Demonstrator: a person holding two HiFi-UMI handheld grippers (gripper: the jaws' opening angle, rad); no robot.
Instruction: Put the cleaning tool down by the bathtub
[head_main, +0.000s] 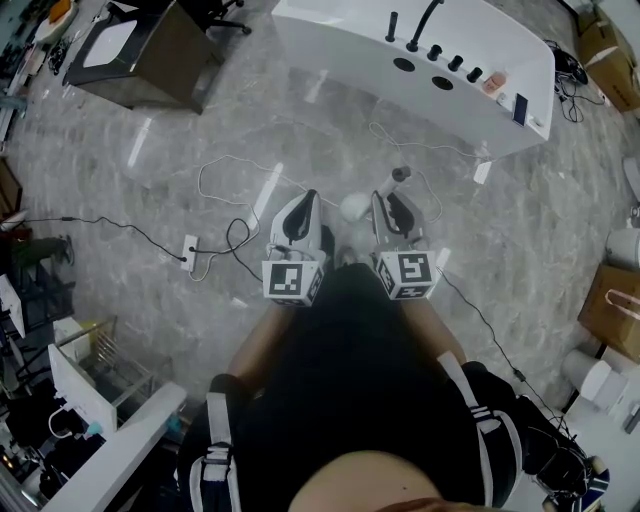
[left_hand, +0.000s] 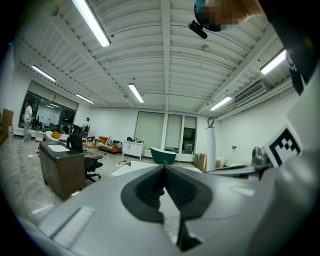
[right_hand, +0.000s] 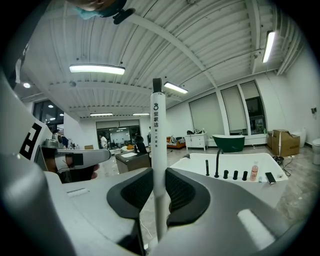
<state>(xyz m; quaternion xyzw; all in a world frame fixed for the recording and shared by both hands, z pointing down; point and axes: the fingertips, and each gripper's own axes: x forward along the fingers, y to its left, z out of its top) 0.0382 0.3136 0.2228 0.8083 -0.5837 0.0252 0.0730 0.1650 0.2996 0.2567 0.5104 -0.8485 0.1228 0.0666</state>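
The cleaning tool is a white pole that stands upright between the pads of my right gripper, which is shut on it. In the head view the right gripper points toward the white bathtub, with the tool's pole end and a white rounded head showing near it. The bathtub's rim with black taps lies ahead on the right in the right gripper view. My left gripper is beside the right one, and its jaws are shut on nothing.
White cables and a power strip lie on the marble floor between me and the tub. A dark desk stands at the back left. Cardboard boxes and a paper bag stand at the right. A pink bottle sits on the tub rim.
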